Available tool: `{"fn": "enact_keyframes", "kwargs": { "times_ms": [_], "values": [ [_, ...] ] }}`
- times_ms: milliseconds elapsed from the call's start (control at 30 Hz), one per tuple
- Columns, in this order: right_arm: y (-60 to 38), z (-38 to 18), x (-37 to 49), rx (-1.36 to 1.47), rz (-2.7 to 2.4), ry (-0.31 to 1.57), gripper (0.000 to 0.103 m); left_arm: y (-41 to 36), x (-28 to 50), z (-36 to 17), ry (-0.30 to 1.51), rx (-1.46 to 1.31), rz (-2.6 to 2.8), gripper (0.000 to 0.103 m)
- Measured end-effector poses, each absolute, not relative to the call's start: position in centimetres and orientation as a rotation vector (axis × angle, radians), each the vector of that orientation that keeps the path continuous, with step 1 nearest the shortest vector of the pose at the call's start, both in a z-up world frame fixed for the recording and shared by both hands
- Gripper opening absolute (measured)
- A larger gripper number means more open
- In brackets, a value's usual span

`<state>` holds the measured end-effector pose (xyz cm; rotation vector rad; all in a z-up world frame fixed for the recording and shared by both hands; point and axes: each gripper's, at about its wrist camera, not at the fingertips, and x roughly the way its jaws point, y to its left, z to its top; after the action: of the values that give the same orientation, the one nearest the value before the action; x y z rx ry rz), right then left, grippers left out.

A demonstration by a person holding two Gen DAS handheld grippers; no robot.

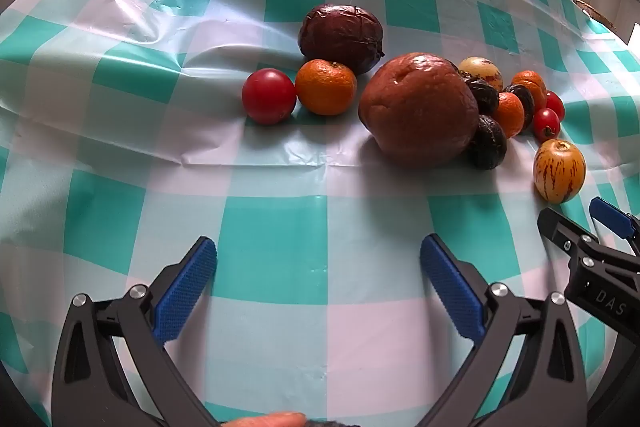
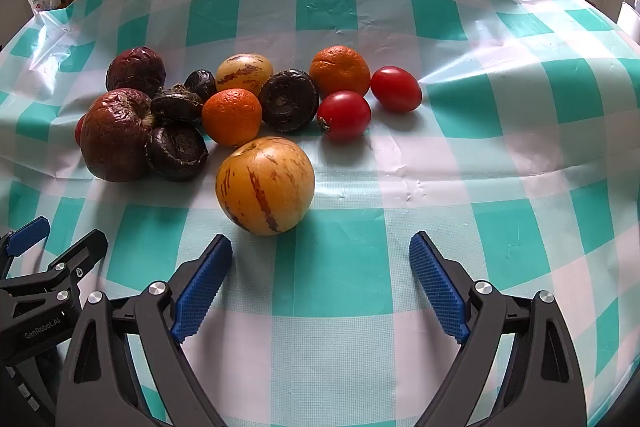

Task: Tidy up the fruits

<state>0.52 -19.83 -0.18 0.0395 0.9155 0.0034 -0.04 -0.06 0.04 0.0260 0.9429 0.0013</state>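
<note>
Both the left tool (image 1: 318, 283) and right tool (image 2: 320, 279) hover released, empty, over the checked worktop (image 2: 332, 267) near its front edge. The round yellow purple-streaked fruit (image 2: 265, 185) lies nearest, just ahead; centre the right tool's jaws around it, squeezing gently.

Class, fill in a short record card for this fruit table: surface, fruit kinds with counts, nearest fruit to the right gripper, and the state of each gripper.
surface: checked tablecloth
tomatoes: three, one lying apart by a mandarin
mandarins: three
striped yellow fruits: two
wrinkled brown fruits: two
dark round fruits: four
nearest to right gripper: striped yellow fruit
left gripper: open, empty
right gripper: open, empty
</note>
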Motion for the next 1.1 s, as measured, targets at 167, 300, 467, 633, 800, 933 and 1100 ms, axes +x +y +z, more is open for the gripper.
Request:
{"fn": "enact_keyframes", "kwargs": {
  "times_ms": [167, 300, 467, 633, 800, 933, 1100],
  "values": [
    [-19.81, -0.17, 0.52, 0.031, -0.001, 0.917, 0.088, -0.1, -0.22, 0.05, 0.941, 0.02, -0.002, 0.102],
    [-19.8, -0.16, 0.53, 0.029, -0.002, 0.918, 0.088, -0.02, -0.04, 0.03, 0.948, 0.017, -0.003, 0.102],
    [-19.84, -0.16, 0.54, 0.028, -0.002, 0.919, 0.088, -0.02, -0.03, 0.03, 0.948, 0.016, -0.004, 0.102],
    [-19.8, -0.15, 0.55, 0.027, -0.002, 0.919, 0.088, -0.02, -0.03, 0.03, 0.949, 0.016, -0.004, 0.102],
    [-19.8, -0.14, 0.56, 0.027, -0.003, 0.919, 0.088, -0.02, -0.03, 0.03, 0.949, 0.016, -0.004, 0.102],
    [-19.8, -0.13, 0.57, 0.027, -0.003, 0.919, 0.088, -0.02, -0.03, 0.03, 0.949, 0.016, -0.004, 0.102],
    [-19.8, -0.13, 0.57, 0.027, -0.003, 0.92, 0.088, -0.02, -0.03, 0.03, 0.949, 0.016, -0.004, 0.102]
  ]
}}
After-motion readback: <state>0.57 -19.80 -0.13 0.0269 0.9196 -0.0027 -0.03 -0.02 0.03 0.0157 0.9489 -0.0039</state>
